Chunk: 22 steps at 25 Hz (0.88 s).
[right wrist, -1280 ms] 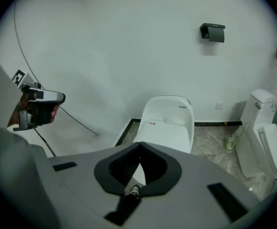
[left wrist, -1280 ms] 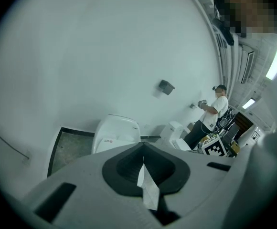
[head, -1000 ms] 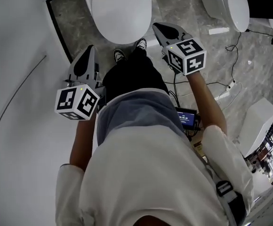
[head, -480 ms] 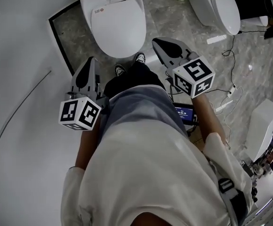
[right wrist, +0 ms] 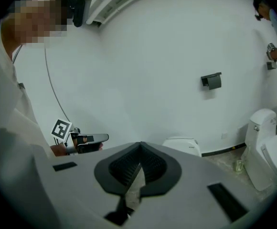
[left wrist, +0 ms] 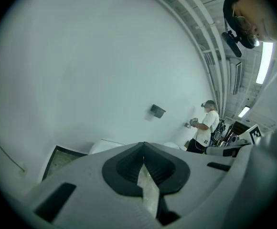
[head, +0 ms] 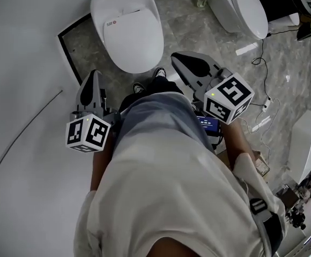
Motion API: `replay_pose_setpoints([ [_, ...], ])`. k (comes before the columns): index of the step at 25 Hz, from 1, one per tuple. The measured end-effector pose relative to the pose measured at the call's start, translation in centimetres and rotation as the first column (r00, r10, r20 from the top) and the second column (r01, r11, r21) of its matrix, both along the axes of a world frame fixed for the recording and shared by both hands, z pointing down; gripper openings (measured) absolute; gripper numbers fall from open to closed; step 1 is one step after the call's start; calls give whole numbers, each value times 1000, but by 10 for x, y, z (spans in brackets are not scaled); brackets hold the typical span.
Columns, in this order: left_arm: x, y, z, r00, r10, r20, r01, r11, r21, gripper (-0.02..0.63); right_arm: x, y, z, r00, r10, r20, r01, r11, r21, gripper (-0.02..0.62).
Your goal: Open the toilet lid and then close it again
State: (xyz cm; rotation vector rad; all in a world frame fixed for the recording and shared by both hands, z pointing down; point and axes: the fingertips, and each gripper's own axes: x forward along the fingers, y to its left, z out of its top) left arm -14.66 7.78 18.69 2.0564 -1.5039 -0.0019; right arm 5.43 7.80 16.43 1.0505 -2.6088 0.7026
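In the head view the white toilet (head: 128, 31) stands by the wall ahead of my feet, its lid down flat. My left gripper (head: 93, 75) hangs shut and empty at the toilet's near left, apart from it. My right gripper (head: 178, 58) is shut and empty too, held at the bowl's near right without touching. The left gripper view shows closed jaws (left wrist: 143, 145) with the toilet's top (left wrist: 105, 146) just behind them. From the right gripper view the closed jaws (right wrist: 139, 145) point at the wall, with the toilet's tank (right wrist: 182, 145) beyond and the left gripper (right wrist: 88, 139) off to the left.
A second toilet (head: 241, 9) stands at the upper right, with cables (head: 263, 58) on the marble floor beside it. A white fixture (head: 308, 143) is at the right edge. The white wall (head: 21, 63) runs along the left. Another person (left wrist: 206, 128) stands farther along the wall.
Both grippers have risen toward the head camera, the right one more, staying shut. The toilet now shows farther off and more fully, its lid still down.
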Motion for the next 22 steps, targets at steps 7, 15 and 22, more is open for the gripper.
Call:
replay_pose_setpoints([
  [7,5,17,6,1000,14,1,-14,1000,-28,6,0,19,-3,999,12,45,-11,1000,-11,9],
  [15,8,40,6,992,52,116,-48,998,-40,5,-7,41,-1,999,33,-29,-33,999,9,9],
  [22,18,62,-5,986,65,154,-66,998,-2,5,5,53,2,993,73,-97,-73,997,2,9],
])
